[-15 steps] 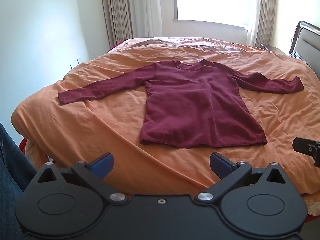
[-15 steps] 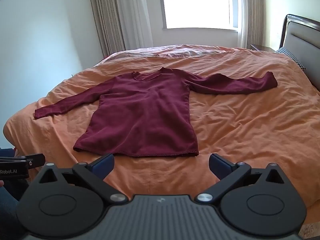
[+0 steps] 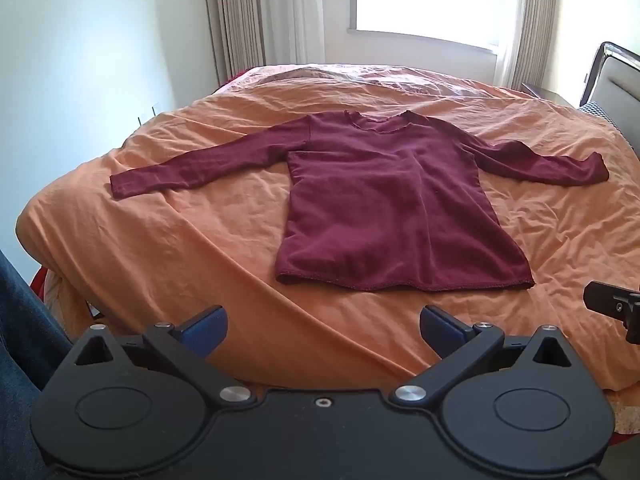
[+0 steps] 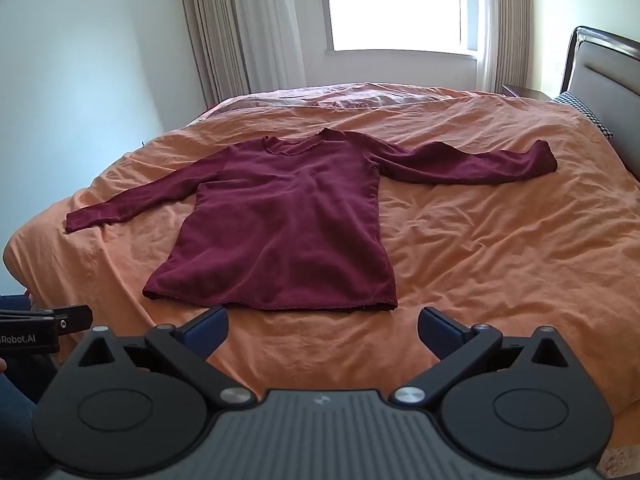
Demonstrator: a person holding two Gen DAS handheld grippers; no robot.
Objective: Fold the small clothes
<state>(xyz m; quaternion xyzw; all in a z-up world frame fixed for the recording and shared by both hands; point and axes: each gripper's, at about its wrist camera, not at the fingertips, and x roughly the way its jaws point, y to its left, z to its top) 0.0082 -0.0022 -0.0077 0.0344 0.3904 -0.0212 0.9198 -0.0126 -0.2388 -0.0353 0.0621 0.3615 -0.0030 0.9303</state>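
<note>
Although the task is to fold it, the dark red shirt (image 3: 384,200) lies fully spread out on the orange bedcover (image 3: 200,264), filling the middle of both views, its hem toward the bottom of the frame and its collar toward the window (image 4: 396,4) at the top. One sleeve reaches toward the left edge of the frame, the other toward the right. No fold shows, so by my reading nothing is done and every fold is left. The left gripper (image 3: 323,322) hangs at the bottom of its view, jaws spread wide and holding nothing; the right gripper (image 4: 322,322) likewise, just short of the hem.
</note>
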